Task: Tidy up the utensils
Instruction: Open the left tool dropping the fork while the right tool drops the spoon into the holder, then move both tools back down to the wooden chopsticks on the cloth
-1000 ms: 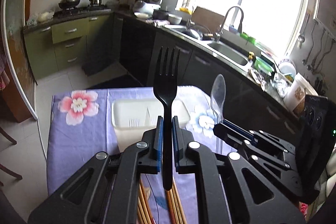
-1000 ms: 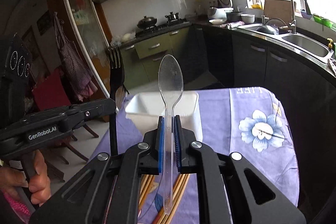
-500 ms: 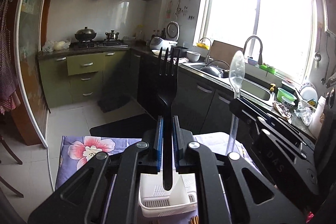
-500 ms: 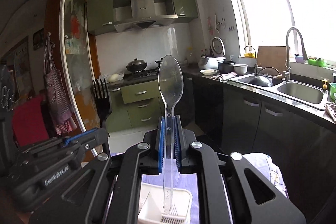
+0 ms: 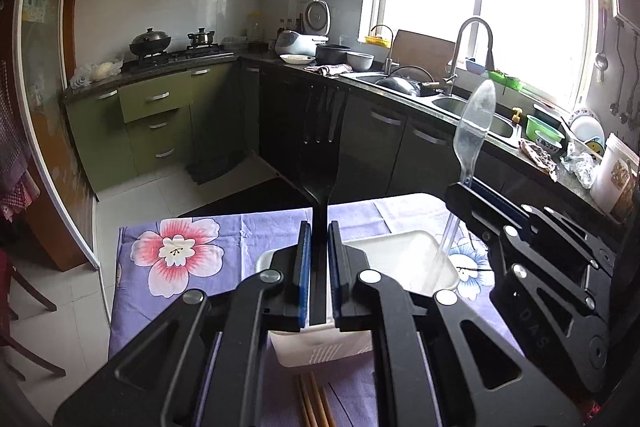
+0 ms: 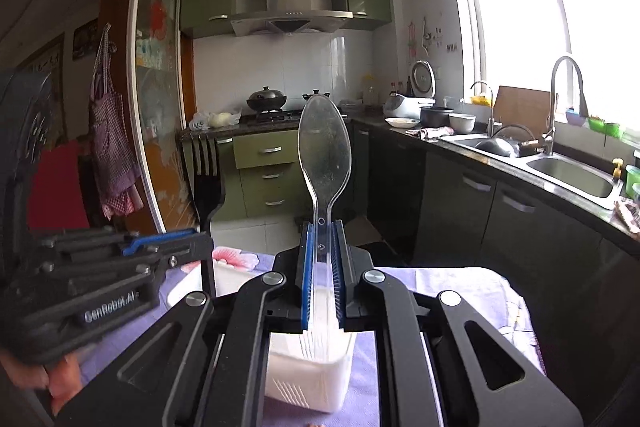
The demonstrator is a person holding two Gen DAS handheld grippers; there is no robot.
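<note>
Left gripper (image 5: 319, 267): I have it clamped on the handle of the black fork (image 5: 321, 143), which stands upright, tines up, its lower end down over the white caddy (image 5: 404, 247).
Right gripper (image 6: 320, 279): clamped on the handle of the clear spoon (image 6: 325, 155), bowl up, handle tip pointing down into the same caddy.
Caddy: a white slotted plastic container sitting on the surface (image 5: 192, 291), which wears a purple floral cloth; it lies directly under both grippers.
Done so far: both utensils are lifted and lined up above the caddy. I cannot tell whether either handle tip touches its floor.
Left to do: as I judge it, neither piece is released yet, so the drop-in is still pending for both.
Chopsticks (image 5: 314, 403): several wooden ones lie on the cloth just in front of the caddy, near me; these look like the remaining items to sort.
Progress estimate: roughly midway, I would say.
</note>
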